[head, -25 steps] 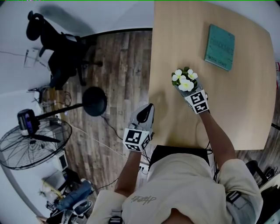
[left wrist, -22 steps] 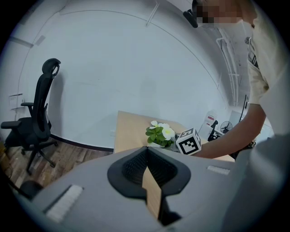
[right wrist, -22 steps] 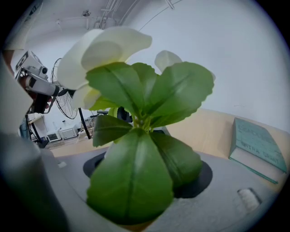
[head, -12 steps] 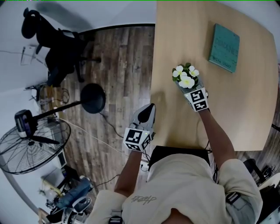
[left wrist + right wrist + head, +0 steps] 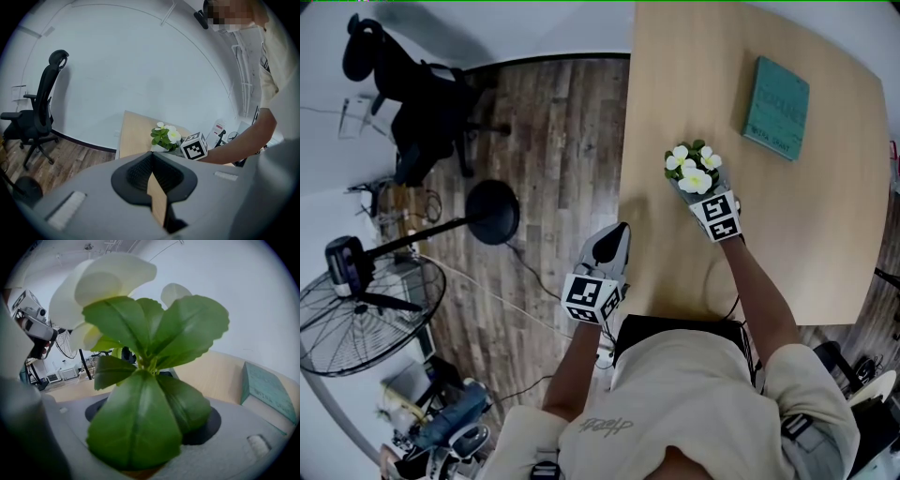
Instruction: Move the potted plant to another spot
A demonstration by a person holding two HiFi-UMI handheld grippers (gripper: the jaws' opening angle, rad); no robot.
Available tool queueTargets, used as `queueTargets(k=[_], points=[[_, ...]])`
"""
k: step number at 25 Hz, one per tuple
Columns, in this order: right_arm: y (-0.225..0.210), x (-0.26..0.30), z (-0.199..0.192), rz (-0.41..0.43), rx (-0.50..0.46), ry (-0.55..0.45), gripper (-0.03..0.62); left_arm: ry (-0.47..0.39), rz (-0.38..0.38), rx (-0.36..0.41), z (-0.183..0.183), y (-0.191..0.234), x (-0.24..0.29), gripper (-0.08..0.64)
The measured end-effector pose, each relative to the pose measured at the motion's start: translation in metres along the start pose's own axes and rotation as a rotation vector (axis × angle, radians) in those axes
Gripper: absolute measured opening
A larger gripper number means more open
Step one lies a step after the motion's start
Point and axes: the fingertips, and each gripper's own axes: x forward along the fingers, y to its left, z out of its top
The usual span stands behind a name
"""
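A big wooden floor is spreading out on one side of the room, and a light wooden table is standing on it. A person in a pale shirt is standing at the near edge of the table and is holding a claw in each hand. Out on the floor a round wire fan is sitting low, a black chair is standing by the wall, and a black round stand foot is resting between them and the table. A green book is lying flat on the far part of the table.

The left gripper is hanging just beside the table's near corner. Its jaws are pressing together and it is holding nothing.

The right gripper is reaching out over the table. Its jaws are gripping wide around the pot and are opening a tiny bit.

The potted plant, with white flowers and green leaves, is sitting between those jaws, near the table's floor-side edge and well apart from the book. I cannot tell if the pot is touching the table top
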Motion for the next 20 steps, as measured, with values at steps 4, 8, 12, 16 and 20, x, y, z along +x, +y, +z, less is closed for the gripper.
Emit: queueTargets(k=[4, 8, 12, 16, 20], points=[[0.002, -0.001, -0.001, -0.002, -0.007, 0.01, 0.382, 0.0, -0.006, 0.01, 0.001, -0.003, -0.001, 0.018], [-0.003, -0.006, -0.004, -0.021, 0.012, 0.024, 0.39, 0.003, -0.006, 0.013, -0.002, -0.004, -0.001, 0.018], [-0.005, -0.012, -0.008, -0.021, 0.014, 0.035, 0.39, -0.001, -0.013, 0.018, -0.002, -0.005, -0.002, 0.018], [-0.006, -0.022, -0.014, -0.023, 0.012, 0.04, 0.393, -0.007, -0.019, 0.028, -0.002, -0.009, -0.004, 0.018], [-0.003, -0.036, -0.019, -0.013, 0.021, 0.056, 0.393, -0.009, -0.018, 0.04, -0.003, -0.012, -0.005, 0.018]])
